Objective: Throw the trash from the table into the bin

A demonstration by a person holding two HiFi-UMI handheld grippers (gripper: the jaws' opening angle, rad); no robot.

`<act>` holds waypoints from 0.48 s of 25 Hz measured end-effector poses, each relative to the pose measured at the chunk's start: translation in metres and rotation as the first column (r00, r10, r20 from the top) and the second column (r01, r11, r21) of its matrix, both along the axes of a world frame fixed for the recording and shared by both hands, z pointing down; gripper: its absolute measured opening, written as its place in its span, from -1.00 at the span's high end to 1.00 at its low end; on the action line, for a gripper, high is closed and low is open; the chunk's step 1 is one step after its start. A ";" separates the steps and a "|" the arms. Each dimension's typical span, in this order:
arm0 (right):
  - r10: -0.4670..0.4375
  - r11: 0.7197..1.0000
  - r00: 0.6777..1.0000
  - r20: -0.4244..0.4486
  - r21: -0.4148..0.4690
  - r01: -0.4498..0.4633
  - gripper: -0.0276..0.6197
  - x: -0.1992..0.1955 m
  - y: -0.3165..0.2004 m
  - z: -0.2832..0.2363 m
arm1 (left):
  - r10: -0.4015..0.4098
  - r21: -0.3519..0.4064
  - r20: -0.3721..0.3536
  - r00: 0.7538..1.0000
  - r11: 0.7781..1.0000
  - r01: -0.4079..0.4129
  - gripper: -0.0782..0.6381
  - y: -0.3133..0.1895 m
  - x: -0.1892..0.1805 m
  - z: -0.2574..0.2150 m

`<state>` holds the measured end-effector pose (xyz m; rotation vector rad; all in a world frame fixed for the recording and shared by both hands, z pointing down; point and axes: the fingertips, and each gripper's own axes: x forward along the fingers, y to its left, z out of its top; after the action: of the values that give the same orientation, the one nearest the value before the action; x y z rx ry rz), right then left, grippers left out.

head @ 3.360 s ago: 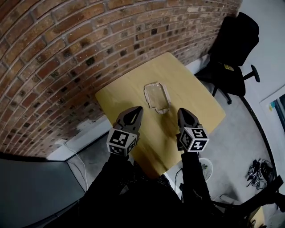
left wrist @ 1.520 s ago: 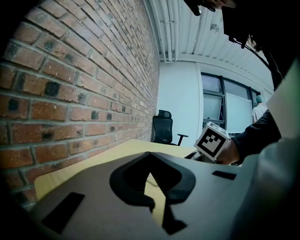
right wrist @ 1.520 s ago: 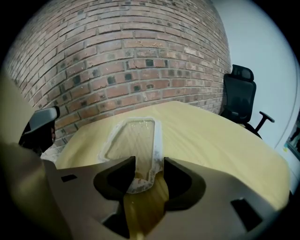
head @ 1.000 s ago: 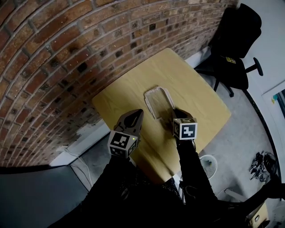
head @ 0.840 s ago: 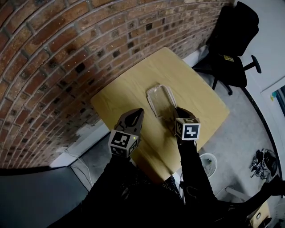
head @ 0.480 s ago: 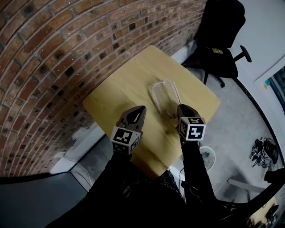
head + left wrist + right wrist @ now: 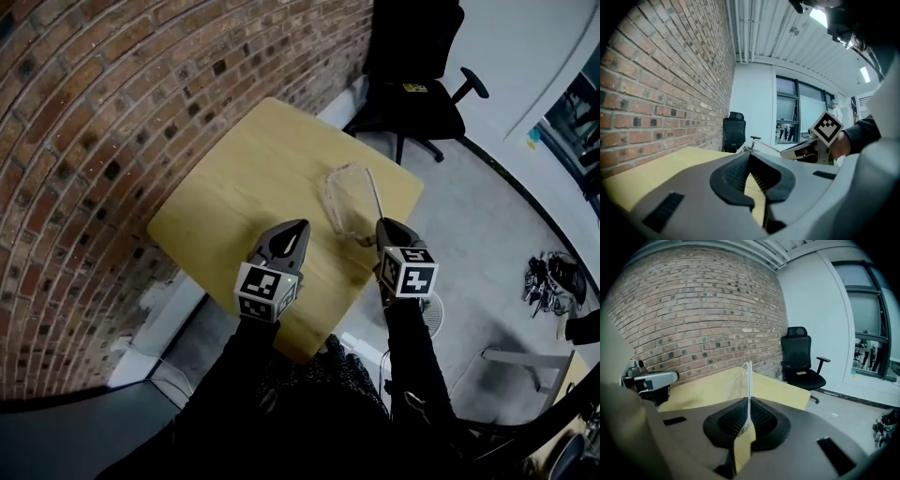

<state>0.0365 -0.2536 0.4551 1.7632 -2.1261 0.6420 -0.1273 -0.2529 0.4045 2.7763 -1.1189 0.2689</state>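
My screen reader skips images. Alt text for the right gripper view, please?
The right claw, jaws just closed tighter, pinches the rim of a clear plastic container above a wooden table; brick wall and black office chair behind.

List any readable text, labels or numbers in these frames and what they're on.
No readable text anywhere.
Left marker cube, right marker cube: black-and-white square patterns, no letters.
Yellow tag on the office chair seat: too small to read.
Coloured note on the white wall: too small to read.
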 end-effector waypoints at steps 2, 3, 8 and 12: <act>0.024 1.000 1.000 -0.001 0.006 -0.024 0.83 0.019 0.012 -0.004 | 0.015 0.001 0.001 1.000 1.000 -0.015 0.76 0.009 0.016 -0.002; 0.037 0.999 0.999 0.001 0.010 -0.037 0.84 0.028 0.018 -0.006 | 0.025 0.001 0.001 1.000 1.000 -0.025 0.76 0.013 0.025 -0.002; 0.104 0.994 0.995 0.006 0.031 -0.105 0.83 0.073 0.051 -0.014 | 0.072 0.007 0.001 0.997 0.997 -0.072 0.76 0.035 0.064 -0.005; 0.146 0.989 0.989 0.009 0.039 -0.146 0.84 0.106 0.077 -0.016 | 0.100 0.009 0.001 0.995 0.995 -0.100 0.76 0.054 0.095 -0.006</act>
<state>0.1427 -0.1762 0.4387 1.9543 -2.0401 0.6468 -0.0326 -0.1990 0.3985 2.8453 -0.9847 0.2757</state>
